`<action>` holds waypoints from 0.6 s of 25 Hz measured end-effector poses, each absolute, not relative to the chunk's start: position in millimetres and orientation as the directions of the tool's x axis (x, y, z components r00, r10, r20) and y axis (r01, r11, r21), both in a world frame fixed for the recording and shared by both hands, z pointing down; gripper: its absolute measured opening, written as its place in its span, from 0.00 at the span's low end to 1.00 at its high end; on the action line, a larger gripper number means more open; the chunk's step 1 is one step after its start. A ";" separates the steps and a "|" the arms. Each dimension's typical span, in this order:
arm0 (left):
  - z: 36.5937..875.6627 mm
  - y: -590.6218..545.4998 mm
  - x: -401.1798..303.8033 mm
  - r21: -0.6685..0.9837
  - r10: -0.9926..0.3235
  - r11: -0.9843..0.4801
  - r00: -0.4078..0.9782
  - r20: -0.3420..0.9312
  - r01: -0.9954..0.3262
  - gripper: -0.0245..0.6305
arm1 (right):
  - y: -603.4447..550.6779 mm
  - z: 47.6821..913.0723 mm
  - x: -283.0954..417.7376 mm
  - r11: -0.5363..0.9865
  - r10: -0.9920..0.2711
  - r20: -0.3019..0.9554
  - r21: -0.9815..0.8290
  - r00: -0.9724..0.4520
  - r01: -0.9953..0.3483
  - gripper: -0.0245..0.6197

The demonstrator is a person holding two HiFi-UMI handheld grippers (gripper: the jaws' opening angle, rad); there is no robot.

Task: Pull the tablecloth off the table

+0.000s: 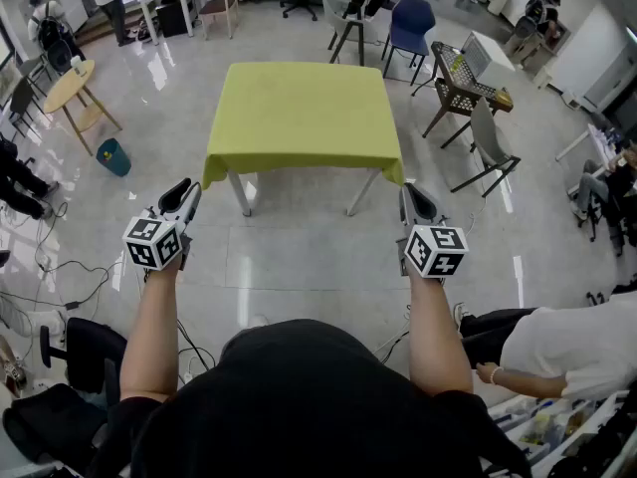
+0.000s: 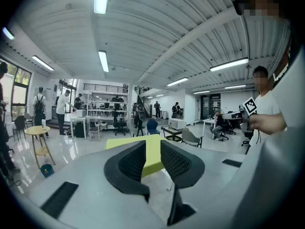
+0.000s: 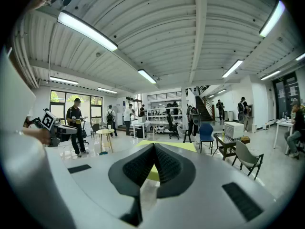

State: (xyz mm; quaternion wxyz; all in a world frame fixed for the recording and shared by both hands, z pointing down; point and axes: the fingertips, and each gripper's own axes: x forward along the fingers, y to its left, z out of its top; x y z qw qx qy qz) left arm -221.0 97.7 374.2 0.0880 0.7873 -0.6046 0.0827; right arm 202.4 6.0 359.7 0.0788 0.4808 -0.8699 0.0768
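Far ahead on the table (image 1: 242, 193), yellow tablecloth (image 1: 299, 113) spread flat, left hand-held gripper (image 1: 188, 187) released and empty short of its near left corner, right hand-held gripper (image 1: 409, 189) clenched just beside the near right corner.

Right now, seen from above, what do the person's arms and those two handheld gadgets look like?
Each hand carries a grey two-jaw tool: the left gripper and the right gripper look alike. Each has a white cube printed with black square markers at its back, and black ribbed pads lining its jaws. The person wears a black short-sleeved top, so the forearms are bare.
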 end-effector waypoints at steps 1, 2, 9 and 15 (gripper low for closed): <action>373.6 97.8 -221.6 0.041 -0.938 -0.252 0.255 0.237 -0.967 0.21 | 6.2 359.5 202.3 0.526 -0.824 0.212 -0.057 -0.525 -0.849 0.07; 373.1 98.0 -222.1 0.043 -0.938 -0.251 0.254 0.237 -0.967 0.21 | 6.3 359.4 202.3 0.526 -0.824 0.213 -0.057 -0.525 -0.848 0.07; 375.0 95.1 -215.7 0.042 -0.939 -0.237 0.240 0.247 -0.971 0.21 | 3.7 364.4 211.9 0.542 -0.812 0.222 -0.059 -0.540 -0.838 0.07; 375.3 92.7 -210.9 0.047 -0.939 -0.223 0.227 0.259 -0.974 0.21 | -4.8 368.0 221.2 0.544 -0.810 0.215 -0.072 -0.545 -0.836 0.07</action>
